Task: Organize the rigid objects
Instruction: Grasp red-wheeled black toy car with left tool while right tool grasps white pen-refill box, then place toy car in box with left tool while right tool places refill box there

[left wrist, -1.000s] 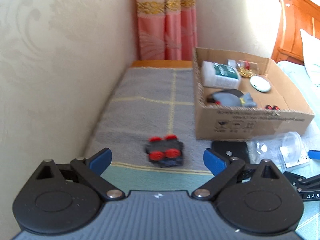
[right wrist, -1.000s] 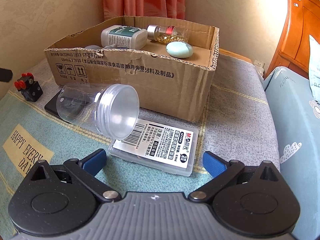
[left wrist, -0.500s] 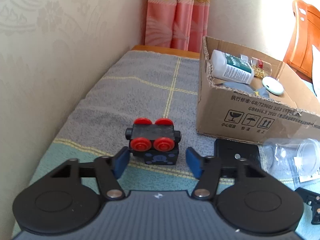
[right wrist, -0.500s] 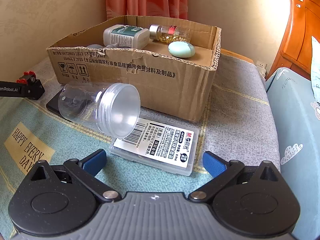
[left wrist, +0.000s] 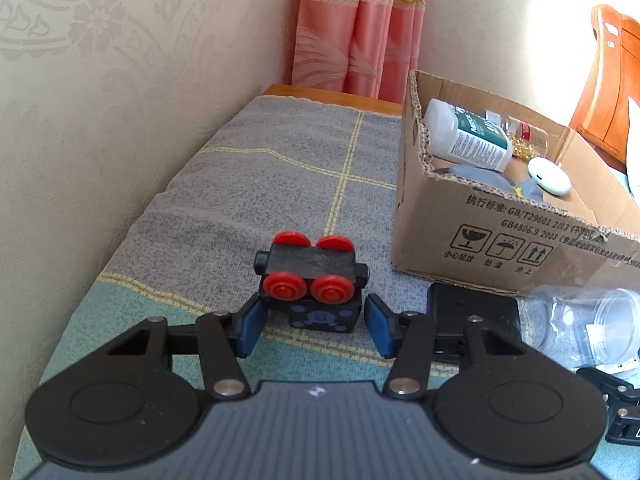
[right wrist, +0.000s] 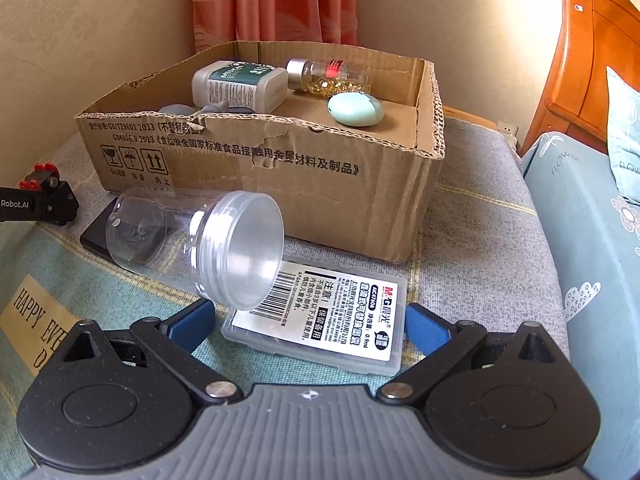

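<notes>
We work on a grey and teal blanket (left wrist: 248, 184) running to a papered wall (left wrist: 100, 120) and a pink curtain (left wrist: 352, 28). The box (right wrist: 256, 168) sits mid-blanket; the jar (right wrist: 200, 244) and case (right wrist: 320, 316) lie at its near side. Our left gripper (left wrist: 312, 322) has dropped and closed in, now clenched on the toy car (left wrist: 310, 284) near the wall-side edge. Our right gripper (right wrist: 308, 324), narrowing slightly, stands released around the case.

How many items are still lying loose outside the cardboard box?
4: toy block between the left gripper pads; black slab by the box; clear jar; plastic case nearest the right gripper. More may be out of view.
</notes>
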Tool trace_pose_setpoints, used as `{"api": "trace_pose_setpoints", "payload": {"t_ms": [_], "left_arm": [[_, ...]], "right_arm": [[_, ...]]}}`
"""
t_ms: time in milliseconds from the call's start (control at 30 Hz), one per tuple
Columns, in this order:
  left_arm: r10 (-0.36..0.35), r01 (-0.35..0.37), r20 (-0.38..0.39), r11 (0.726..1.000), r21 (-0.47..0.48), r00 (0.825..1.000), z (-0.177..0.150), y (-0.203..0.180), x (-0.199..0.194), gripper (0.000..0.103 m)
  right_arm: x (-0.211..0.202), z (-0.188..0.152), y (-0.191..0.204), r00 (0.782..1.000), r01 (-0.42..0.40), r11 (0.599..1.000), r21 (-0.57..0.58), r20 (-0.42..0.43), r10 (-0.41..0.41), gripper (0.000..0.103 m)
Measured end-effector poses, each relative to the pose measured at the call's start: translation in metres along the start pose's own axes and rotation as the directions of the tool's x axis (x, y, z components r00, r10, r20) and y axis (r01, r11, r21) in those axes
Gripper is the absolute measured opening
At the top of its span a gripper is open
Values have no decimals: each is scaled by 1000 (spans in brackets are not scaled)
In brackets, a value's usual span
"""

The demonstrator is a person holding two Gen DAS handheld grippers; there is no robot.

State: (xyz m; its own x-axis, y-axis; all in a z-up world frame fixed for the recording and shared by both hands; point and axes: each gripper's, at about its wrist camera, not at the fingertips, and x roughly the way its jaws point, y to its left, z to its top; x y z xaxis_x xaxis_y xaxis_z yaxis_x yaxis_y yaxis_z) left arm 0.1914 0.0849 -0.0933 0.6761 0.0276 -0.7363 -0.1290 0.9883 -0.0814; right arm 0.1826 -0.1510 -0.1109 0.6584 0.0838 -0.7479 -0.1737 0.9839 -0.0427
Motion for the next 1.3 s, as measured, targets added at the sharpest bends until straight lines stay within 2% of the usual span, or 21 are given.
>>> {"api": "trace_pose_setpoints", "payload": {"t_ms": [333, 433, 533, 700, 767, 1100, 1300], "left_arm": [[-2, 2, 0, 1000, 10, 1000, 1, 2, -1, 49], [3, -3, 5, 1000, 13, 1000, 1, 2, 0, 50], [9, -9, 11, 1000, 8, 1000, 1, 1, 1, 50], [8, -8, 5, 1000, 12, 1000, 3, 1, 2, 48], [0, 0, 1, 1000, 18, 1000, 3, 2, 0, 48], [-28, 28, -3, 987, 156, 1000, 11, -4, -20, 47], [4, -2, -15, 989, 150, 1000, 6, 0, -16, 48]], "right_arm": [[-19, -13, -13, 999, -28, 999, -30, -46, 27, 96], [-21, -16, -17, 998, -14, 1000, -17, -59, 13, 103], [-17, -15, -16, 998, 4, 1000, 8, -55, -3, 103], [-16, -10, -6, 999, 10, 1000, 8, -39, -9, 93], [-16, -9, -6, 999, 13, 1000, 5, -45, -13, 93], [-39, -8, -8, 999, -10, 998, -69, -48, 7, 93], [-46, -17, -5, 998, -17, 995, -102, -63, 10, 93]]}}
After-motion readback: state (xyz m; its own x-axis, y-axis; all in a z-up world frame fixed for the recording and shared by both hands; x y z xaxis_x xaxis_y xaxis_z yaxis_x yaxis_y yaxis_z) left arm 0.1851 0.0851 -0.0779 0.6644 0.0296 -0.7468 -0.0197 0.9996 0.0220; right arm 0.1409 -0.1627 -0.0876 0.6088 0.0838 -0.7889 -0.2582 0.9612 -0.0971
